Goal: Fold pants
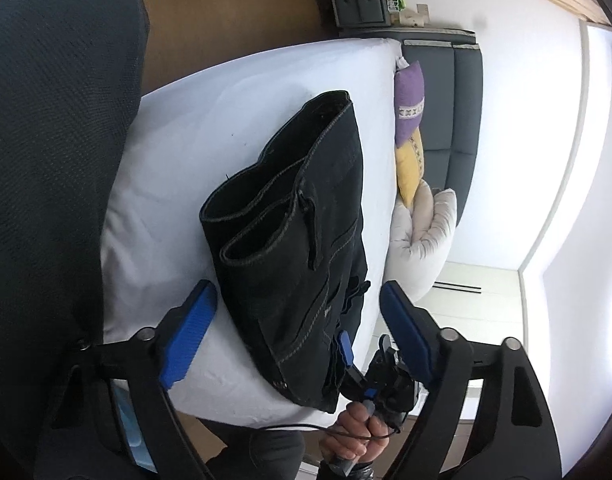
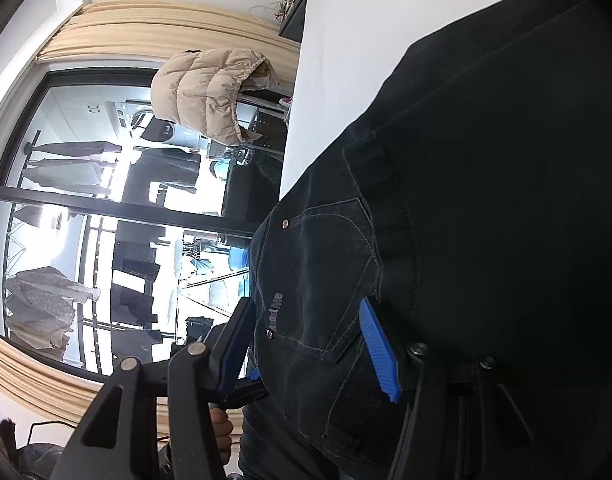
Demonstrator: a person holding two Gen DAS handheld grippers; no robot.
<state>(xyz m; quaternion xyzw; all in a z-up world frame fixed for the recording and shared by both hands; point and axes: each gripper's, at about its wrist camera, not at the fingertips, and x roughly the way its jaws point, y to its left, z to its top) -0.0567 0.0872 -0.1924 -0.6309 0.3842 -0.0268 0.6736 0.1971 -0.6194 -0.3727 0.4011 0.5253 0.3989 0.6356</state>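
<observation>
Black jeans [image 1: 298, 208] lie folded into a thick stack on a white-covered table [image 1: 210, 112], leg hems toward the left. My left gripper [image 1: 296, 330] hangs open over the near end of the stack, and its blue pads [image 1: 190, 332] stand to either side of the cloth without pressing it. In the right wrist view the jeans [image 2: 465, 200] fill the frame, back pocket and rivets showing. My right gripper [image 2: 309, 348] is shut on the jeans at the waist edge, one pad on top of the denim. It also shows in the left wrist view as the right gripper [image 1: 345, 354], held by a hand [image 1: 357, 428].
A dark mesh chair back [image 1: 46, 160] rises at the left. Beyond the table's far edge are purple and yellow pillows [image 1: 409, 112], a white cushion [image 1: 425, 232] and a dark sofa [image 1: 461, 100]. A beige puffer jacket [image 2: 210, 92] hangs by the big window [image 2: 66, 200].
</observation>
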